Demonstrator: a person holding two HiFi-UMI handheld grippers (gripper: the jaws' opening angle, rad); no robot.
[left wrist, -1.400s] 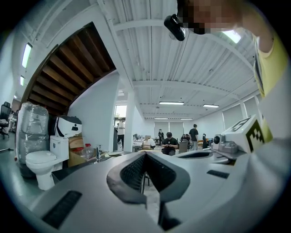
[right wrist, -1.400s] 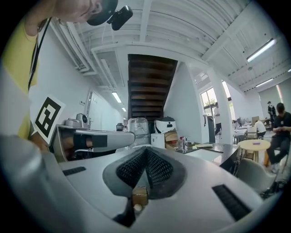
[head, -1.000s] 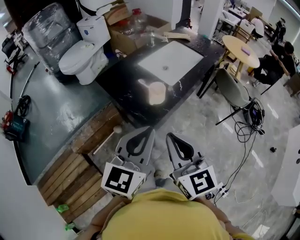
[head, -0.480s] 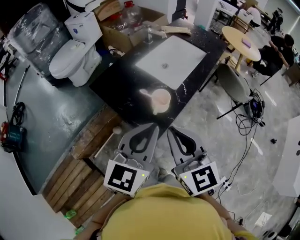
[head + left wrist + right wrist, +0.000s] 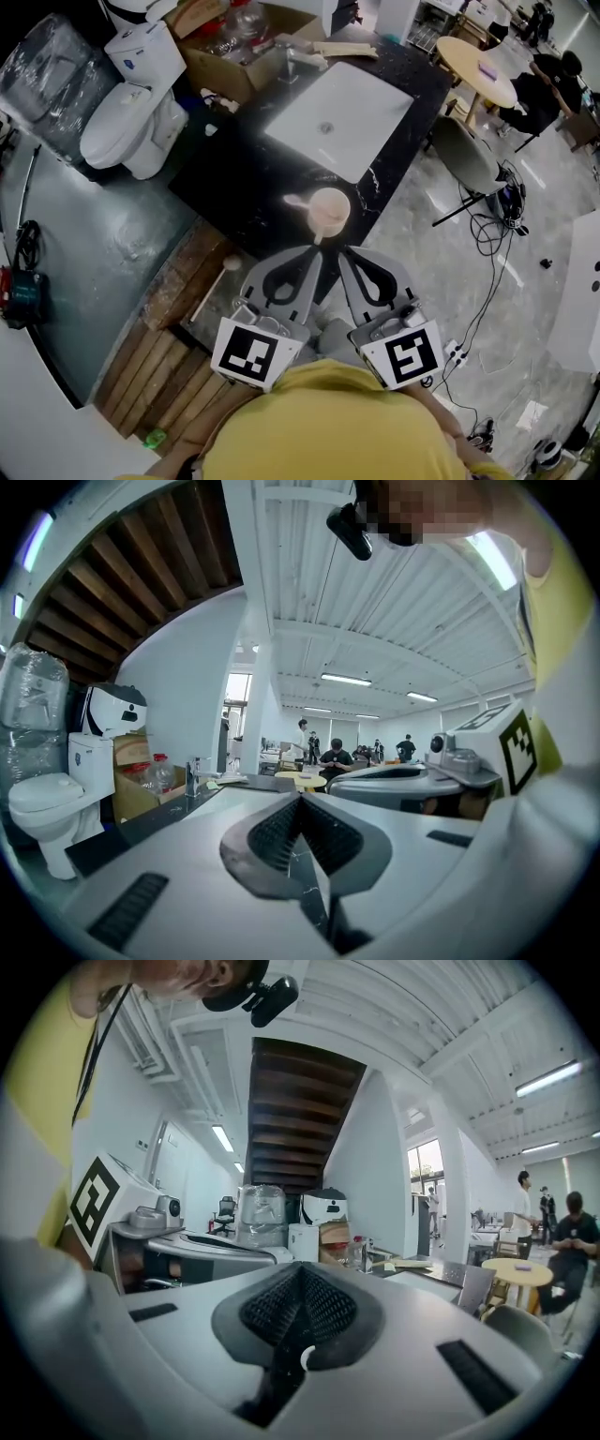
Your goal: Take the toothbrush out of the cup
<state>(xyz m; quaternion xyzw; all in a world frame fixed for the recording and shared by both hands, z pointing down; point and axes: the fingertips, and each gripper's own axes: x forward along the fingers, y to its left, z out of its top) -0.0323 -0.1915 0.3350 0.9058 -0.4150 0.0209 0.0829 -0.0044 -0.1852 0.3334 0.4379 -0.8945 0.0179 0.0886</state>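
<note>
A beige cup (image 5: 329, 212) stands on the black counter (image 5: 239, 173) near its front edge, in front of the white sink (image 5: 337, 112). A pale toothbrush (image 5: 296, 201) sticks out of the cup, leaning left. My left gripper (image 5: 316, 250) and right gripper (image 5: 341, 252) are side by side just below the cup, tips pointing at it, both clear of it. Each has its jaws together and empty. The left gripper (image 5: 300, 797) and the right gripper (image 5: 300, 1267) fill their own views, and the cup is hidden there.
A white toilet (image 5: 120, 117) and a cardboard box (image 5: 230, 42) stand left of the counter. Wooden planks (image 5: 155, 342) lie on the floor at the left. A chair (image 5: 466, 161), a round table (image 5: 476, 70), a seated person (image 5: 551, 86) and floor cables (image 5: 487, 258) are at the right.
The counter and cup have come nearer to both grippers as I moved forward. Both grippers' tips now lie just short of the cup. Their jaws stayed together.
</note>
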